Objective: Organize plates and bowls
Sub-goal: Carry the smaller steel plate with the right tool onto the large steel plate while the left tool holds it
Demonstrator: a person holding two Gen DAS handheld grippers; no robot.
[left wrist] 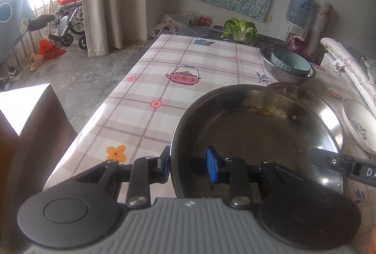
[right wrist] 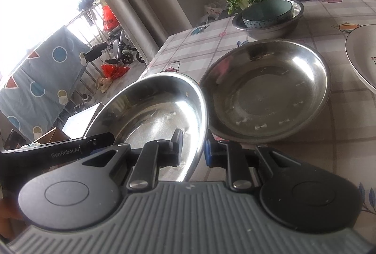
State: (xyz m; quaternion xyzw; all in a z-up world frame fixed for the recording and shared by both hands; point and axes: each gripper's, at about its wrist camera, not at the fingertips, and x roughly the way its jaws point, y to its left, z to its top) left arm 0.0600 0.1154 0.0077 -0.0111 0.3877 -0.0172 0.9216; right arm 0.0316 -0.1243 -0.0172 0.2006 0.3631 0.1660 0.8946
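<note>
I hold a shallow steel dish between both grippers, lifted and tilted above the checked tablecloth. My left gripper is shut on its left rim, one pad inside and one outside. My right gripper is shut on the right rim of the same dish. Each gripper also shows at the other view's edge: the right gripper, the left gripper. A second steel dish lies on the table just beyond. Farther back a teal bowl sits inside a steel basin.
A white printed plate lies at the right, also seen as the white plate. A cabbage and a red onion stand at the far end. The table's left edge drops to the floor.
</note>
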